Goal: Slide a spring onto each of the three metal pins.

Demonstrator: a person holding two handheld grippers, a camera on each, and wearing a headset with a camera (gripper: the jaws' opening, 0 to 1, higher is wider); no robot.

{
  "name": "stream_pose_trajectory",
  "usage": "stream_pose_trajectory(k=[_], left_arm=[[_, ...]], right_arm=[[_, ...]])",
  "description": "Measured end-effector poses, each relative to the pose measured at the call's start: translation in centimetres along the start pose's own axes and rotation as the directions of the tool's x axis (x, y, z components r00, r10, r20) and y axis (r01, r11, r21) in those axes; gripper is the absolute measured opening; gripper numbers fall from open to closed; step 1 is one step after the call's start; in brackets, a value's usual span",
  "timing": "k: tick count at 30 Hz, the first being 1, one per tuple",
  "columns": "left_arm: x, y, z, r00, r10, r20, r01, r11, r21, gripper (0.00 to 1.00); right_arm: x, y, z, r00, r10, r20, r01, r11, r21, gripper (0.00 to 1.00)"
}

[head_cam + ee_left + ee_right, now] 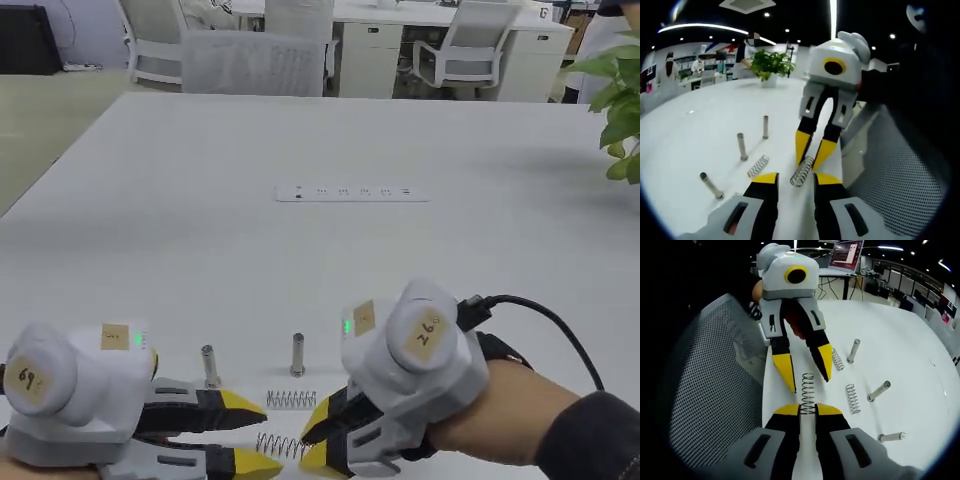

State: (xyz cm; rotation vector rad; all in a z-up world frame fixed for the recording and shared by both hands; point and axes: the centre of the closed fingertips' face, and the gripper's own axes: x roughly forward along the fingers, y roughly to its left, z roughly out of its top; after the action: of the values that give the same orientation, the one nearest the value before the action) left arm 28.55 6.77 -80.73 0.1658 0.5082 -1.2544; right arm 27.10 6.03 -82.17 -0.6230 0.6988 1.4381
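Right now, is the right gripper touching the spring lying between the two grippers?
Touching. In the right gripper view the right gripper pinches the near end of the spring between its yellow tips, with no gap on either side.

White table (300, 140) spans the frame; power strip (352, 192) lies at centre. Office chairs (470, 45) and desks (400, 15) line the top edge. Plant (622, 110) stands at right edge. Pale floor (40, 110) shows at upper left.

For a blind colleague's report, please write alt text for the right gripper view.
The right gripper pinches one end of a spring, while the left gripper, jaws open, flanks its far end. Two loose springs and three metal pins are on the white table.
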Motion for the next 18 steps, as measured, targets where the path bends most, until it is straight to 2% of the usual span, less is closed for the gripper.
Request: stream_pose_trajectory(k=[6, 18], left_arm=[[0.09, -0.71, -0.18, 0.9996, -0.026, -0.008, 0.026, 0.999, 0.027, 0.06], [0.22, -1.07, -0.52, 0.999, -0.031, -0.03, 0.033, 0.998, 0.054, 0.04]], right_arm=[[0.11, 0.2, -0.11, 1.0, 0.004, -0.005, -0.005, 1.0, -0.027, 0.08], [0.37, 0.25, -0.33, 0.9999, 0.003, -0.011, -0.003, 0.999, -0.044, 0.08]])
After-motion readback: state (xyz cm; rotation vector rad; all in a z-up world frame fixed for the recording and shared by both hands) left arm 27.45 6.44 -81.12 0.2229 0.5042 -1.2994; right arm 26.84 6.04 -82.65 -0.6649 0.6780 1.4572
